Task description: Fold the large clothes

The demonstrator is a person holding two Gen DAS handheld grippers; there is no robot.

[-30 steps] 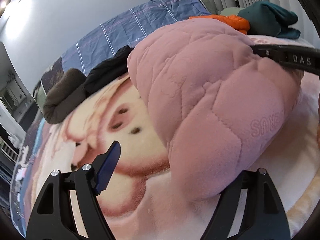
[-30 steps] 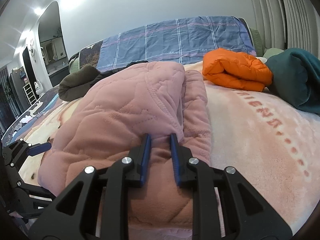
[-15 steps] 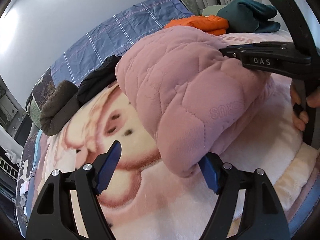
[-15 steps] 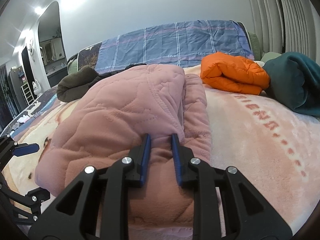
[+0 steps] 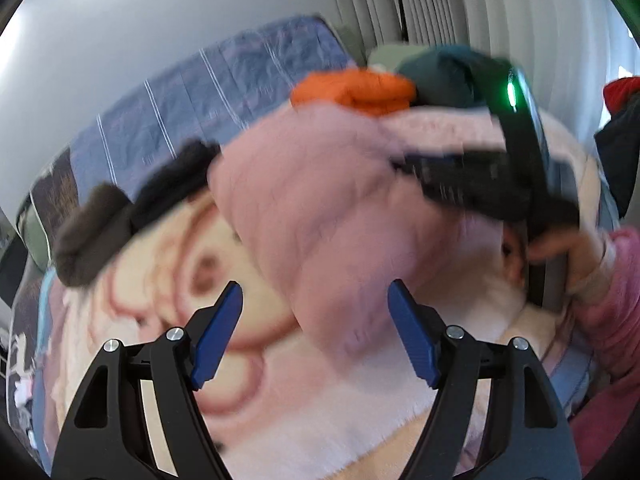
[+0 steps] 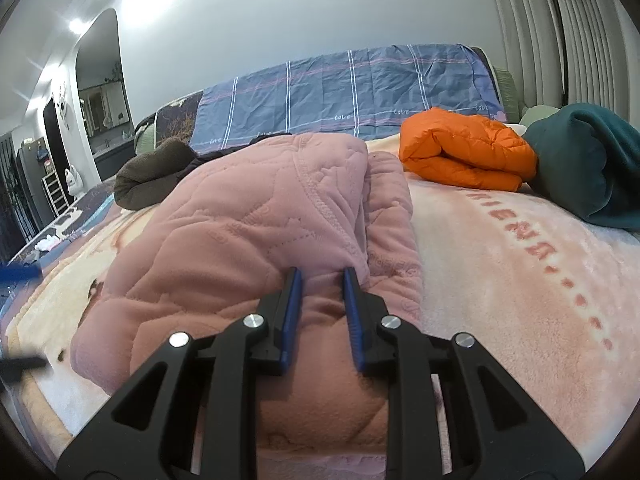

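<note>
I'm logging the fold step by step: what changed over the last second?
The left claw, open and empty, pulled back from the pink quilted fleece garment; both its blue pads now show clear of the fabric. The right claw stayed shut on the garment's near edge. The folded orange puffer jacket and teal fleece stayed put.

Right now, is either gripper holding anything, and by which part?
Right gripper is shut on the pink quilted jacket, pinching a fold at its near edge. Left gripper is open, holding nothing.
</note>
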